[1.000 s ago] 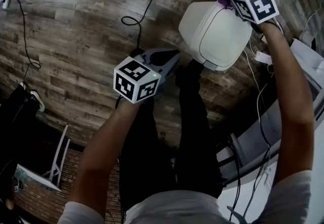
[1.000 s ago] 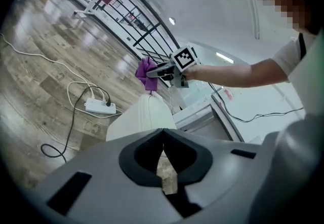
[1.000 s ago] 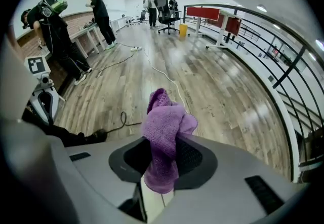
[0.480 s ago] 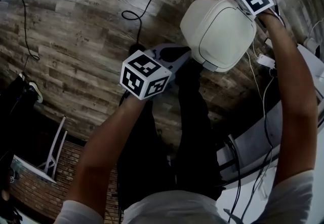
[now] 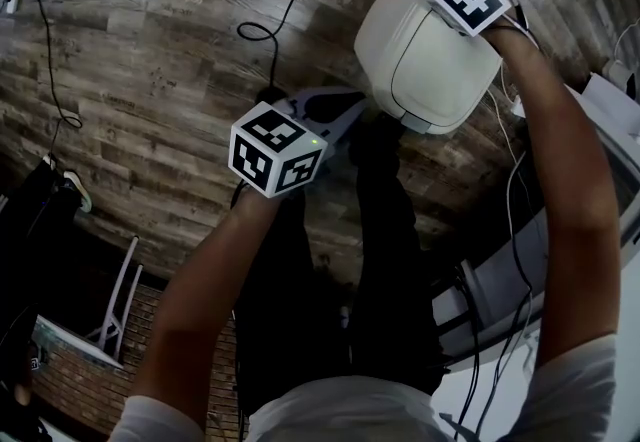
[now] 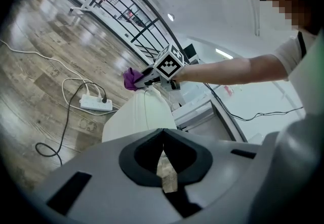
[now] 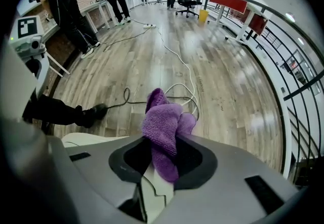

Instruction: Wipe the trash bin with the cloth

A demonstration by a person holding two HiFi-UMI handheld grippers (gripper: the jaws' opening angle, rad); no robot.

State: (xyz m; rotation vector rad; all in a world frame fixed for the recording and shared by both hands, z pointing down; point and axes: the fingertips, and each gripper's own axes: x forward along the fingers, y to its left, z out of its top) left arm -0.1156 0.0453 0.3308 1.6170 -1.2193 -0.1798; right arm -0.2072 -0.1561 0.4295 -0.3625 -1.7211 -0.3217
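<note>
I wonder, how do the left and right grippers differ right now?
The left gripper is shut and empty; the right gripper grips the purple cloth. The left gripper sits beside the trash bin, on its near side; the right gripper is over its far edge. Both carry marker cubes.

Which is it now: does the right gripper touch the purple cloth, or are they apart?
Touching. In the right gripper view, the right gripper pinches the purple cloth between its jaws; folds bulge above them.
</note>
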